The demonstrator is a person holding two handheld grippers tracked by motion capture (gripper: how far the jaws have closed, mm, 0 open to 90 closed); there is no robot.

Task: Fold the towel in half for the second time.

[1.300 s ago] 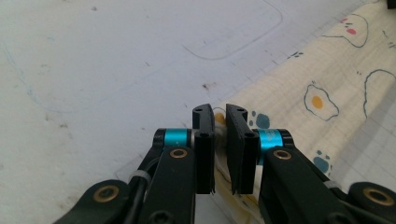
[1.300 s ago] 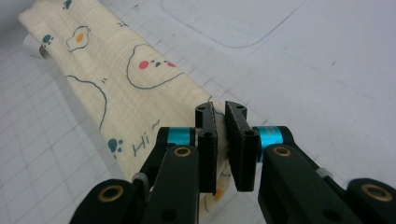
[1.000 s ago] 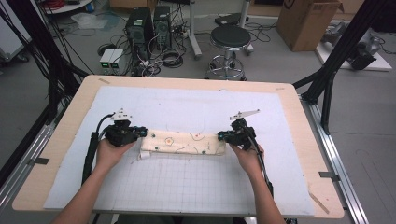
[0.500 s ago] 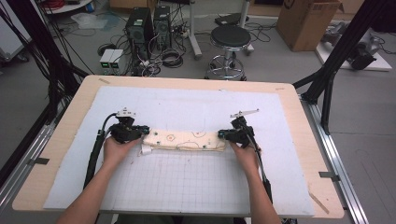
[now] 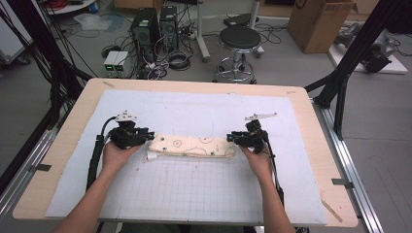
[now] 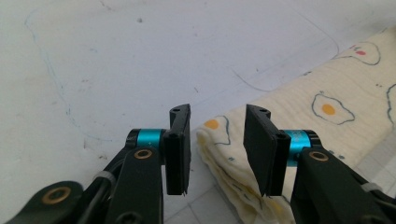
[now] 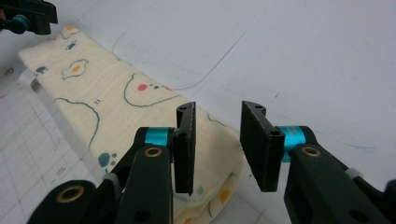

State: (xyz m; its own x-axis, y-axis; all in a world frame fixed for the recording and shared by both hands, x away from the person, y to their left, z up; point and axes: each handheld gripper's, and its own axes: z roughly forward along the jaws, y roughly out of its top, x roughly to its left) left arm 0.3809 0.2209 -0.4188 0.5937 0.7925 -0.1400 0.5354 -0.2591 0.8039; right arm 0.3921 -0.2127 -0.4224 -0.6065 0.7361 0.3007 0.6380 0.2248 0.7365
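cloth folded in a long strip mid-mat | left gripper released, jaws apart at cloth's left end | right gripper released at cloth's right end | risk: pinching top layer only, fold peels open

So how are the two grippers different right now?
The left gripper sits at the cloth's left end, the right gripper at its right end. The left gripper carries a stubby grey plate on top; the right gripper's plate sticks out longer. Both are black, both have open jaws, and a folded end of the cloth lies between each pair.
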